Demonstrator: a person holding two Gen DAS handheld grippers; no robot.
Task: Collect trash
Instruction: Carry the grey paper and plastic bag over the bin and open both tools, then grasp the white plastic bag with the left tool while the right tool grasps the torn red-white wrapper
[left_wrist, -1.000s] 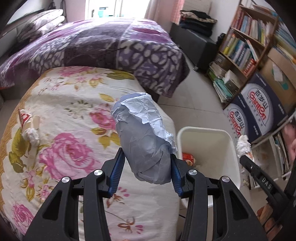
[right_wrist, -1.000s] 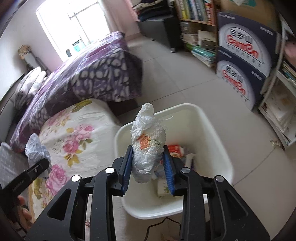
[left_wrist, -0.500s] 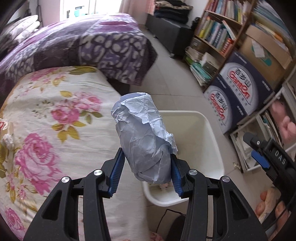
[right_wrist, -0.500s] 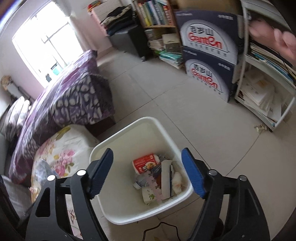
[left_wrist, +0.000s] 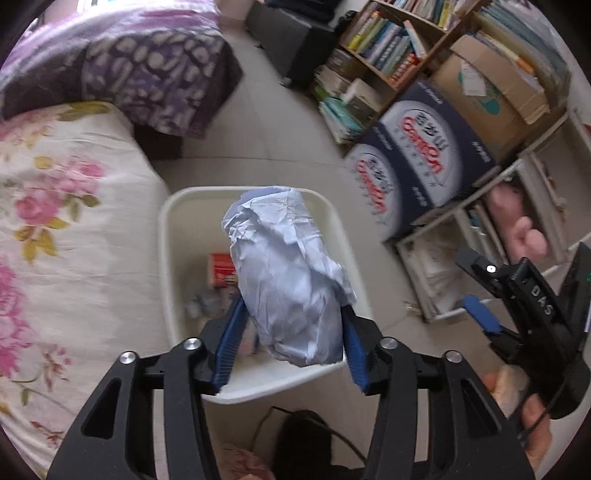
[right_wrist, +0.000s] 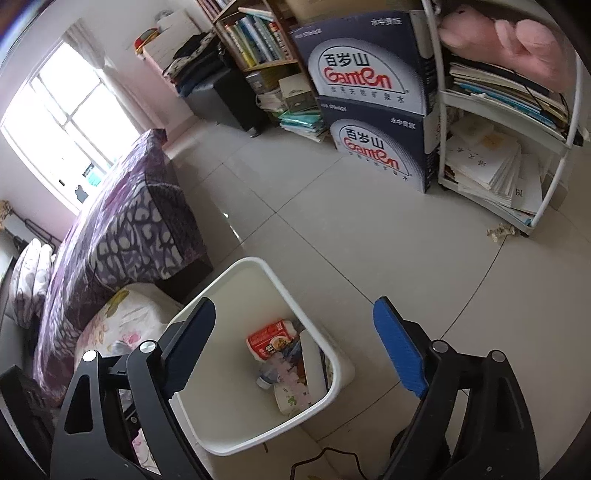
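Observation:
My left gripper (left_wrist: 290, 347) is shut on a crumpled pale blue paper wad (left_wrist: 288, 273) and holds it above the white trash bin (left_wrist: 168, 236). The bin holds a red packet (left_wrist: 221, 269) and other scraps. My right gripper (right_wrist: 295, 347) is open and empty above the same bin (right_wrist: 332, 362); it also shows at the right of the left wrist view (left_wrist: 480, 317). In the bin I see the red packet (right_wrist: 271, 338), a bottle and crumpled wrappers.
A bed with a floral sheet (left_wrist: 55, 240) and a purple quilt (left_wrist: 140, 66) lies left of the bin. Dark blue cartons (right_wrist: 369, 110), a bookshelf (left_wrist: 388, 48) and a white rack (right_wrist: 509, 147) stand to the right. A black cable (right_wrist: 325, 458) lies on the tiled floor.
My right gripper opened and dropped its white wad into the bin, then swung right. My left gripper carried the blue paper from over the bed to over the bin.

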